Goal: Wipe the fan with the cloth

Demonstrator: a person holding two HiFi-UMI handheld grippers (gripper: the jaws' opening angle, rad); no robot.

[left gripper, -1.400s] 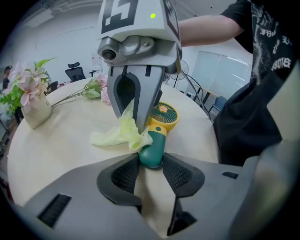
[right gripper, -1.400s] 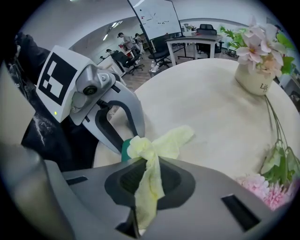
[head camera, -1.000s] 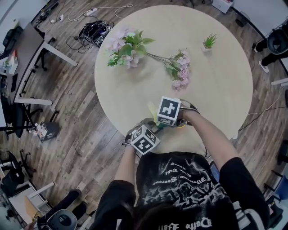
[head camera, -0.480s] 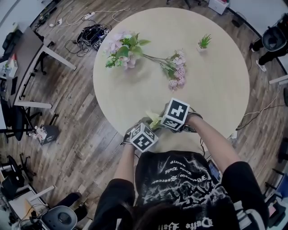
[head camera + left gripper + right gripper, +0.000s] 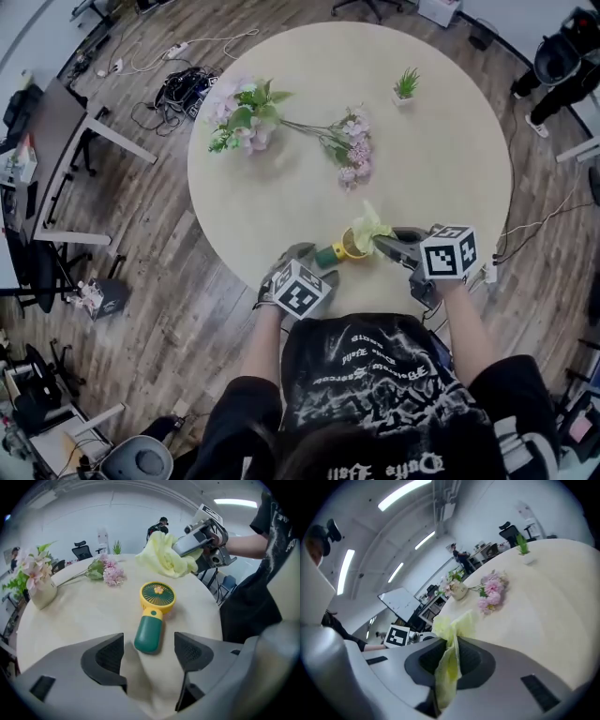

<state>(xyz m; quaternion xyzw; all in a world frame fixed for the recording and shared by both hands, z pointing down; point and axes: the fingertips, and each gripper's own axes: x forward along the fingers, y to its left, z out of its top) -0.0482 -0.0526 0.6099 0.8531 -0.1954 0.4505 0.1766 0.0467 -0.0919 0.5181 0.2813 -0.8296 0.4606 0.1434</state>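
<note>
Left gripper view: the fan (image 5: 152, 616) lies flat on the bench (image 5: 84, 611), with its yellow grille on the far side from the left hand-held gripper (image 5: 149, 651). The end of its green handle just reaches in between that gripper's jaws.
Left hand-held gripper: its jaws have just been opening and stand wide. The pads are clear of the handle on both sides, so nothing pins the fan.
Right hand-held gripper (image 5: 450, 651): clamped on the cloth (image 5: 449, 663), a pale yellow wad bunching out past its tips. It hangs above and beyond the grille, apart from it.
Step in hand: probably bringing the cloth down onto the grille.
Doing it well: close the left jaws on the handle first, or press it to the bench. Lead with the loose wad rather than the hard tips, and use short, light strokes across the grille towards the handle.
Risk: the fan looks light and smooth, so left unheld it would likely skid or spin.
</note>
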